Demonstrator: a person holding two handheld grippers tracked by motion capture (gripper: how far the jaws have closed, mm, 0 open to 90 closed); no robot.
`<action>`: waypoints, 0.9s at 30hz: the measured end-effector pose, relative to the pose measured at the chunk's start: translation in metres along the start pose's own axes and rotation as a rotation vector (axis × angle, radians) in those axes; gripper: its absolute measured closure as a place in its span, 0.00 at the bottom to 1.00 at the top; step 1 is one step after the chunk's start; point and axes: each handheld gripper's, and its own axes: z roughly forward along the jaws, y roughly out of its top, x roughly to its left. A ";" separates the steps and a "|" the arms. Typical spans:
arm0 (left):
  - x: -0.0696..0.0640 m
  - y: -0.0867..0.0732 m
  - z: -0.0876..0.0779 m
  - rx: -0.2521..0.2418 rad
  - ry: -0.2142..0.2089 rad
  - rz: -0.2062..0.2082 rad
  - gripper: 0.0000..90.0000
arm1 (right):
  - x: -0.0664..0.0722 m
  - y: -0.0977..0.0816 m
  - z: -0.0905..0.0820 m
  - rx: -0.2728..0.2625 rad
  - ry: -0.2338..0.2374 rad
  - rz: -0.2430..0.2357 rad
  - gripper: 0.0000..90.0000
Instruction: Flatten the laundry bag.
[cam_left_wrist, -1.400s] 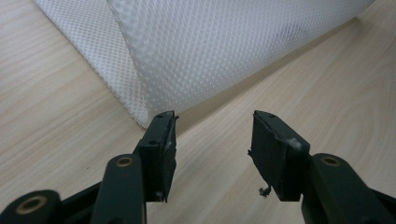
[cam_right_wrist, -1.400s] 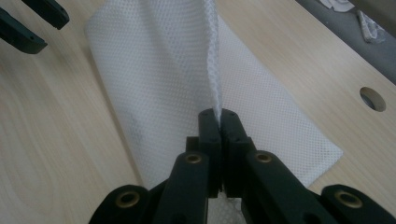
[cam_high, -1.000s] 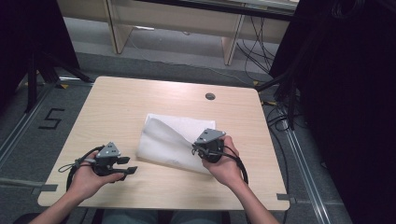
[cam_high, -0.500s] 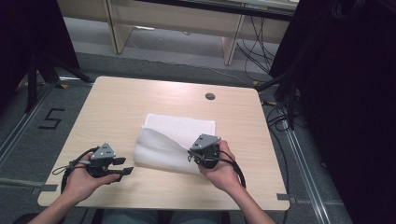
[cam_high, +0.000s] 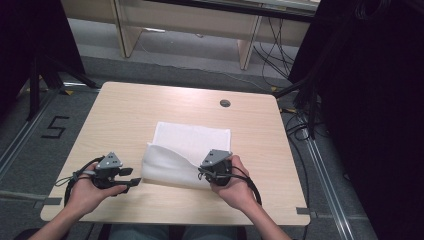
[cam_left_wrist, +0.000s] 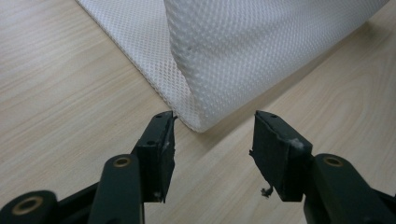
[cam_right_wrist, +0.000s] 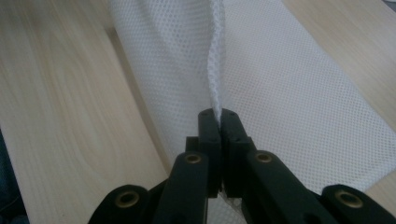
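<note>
A white mesh cloth (cam_high: 187, 150) lies folded on the wooden table (cam_high: 125, 115), its near part lifted into a loose fold. My right gripper (cam_high: 209, 173) is shut on the cloth's near right edge; in the right gripper view the mesh (cam_right_wrist: 261, 70) rises from between the closed jaws of the right gripper (cam_right_wrist: 218, 116). My left gripper (cam_high: 134, 177) rests low on the table just left of the cloth's near left corner. Its jaws stand open, and in the left gripper view the folded corner (cam_left_wrist: 201, 121) sits just beyond the left gripper (cam_left_wrist: 212, 135), apart from both pads.
A round cable hole (cam_high: 225, 103) is set in the far right of the tabletop. Bare wood lies left of the cloth and beyond it. The near table edge (cam_high: 165, 220) runs just behind both hands. Cables trail on the floor at the right.
The right gripper has drawn the cloth's near edge toward the person, and the lifted fold has grown. The left gripper sank slightly toward the table and stayed by the cloth's near left corner.
</note>
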 end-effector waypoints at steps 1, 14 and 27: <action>0.000 0.000 0.000 -0.001 -0.001 -0.001 0.54 | 0.000 0.000 0.000 0.003 -0.009 -0.005 1.00; -0.001 0.000 -0.001 -0.006 0.003 -0.024 0.54 | 0.008 -0.004 0.002 0.040 0.020 -0.019 0.99; 0.006 0.000 -0.005 -0.013 0.038 -0.021 0.54 | 0.019 -0.009 0.001 0.059 0.076 -0.031 0.99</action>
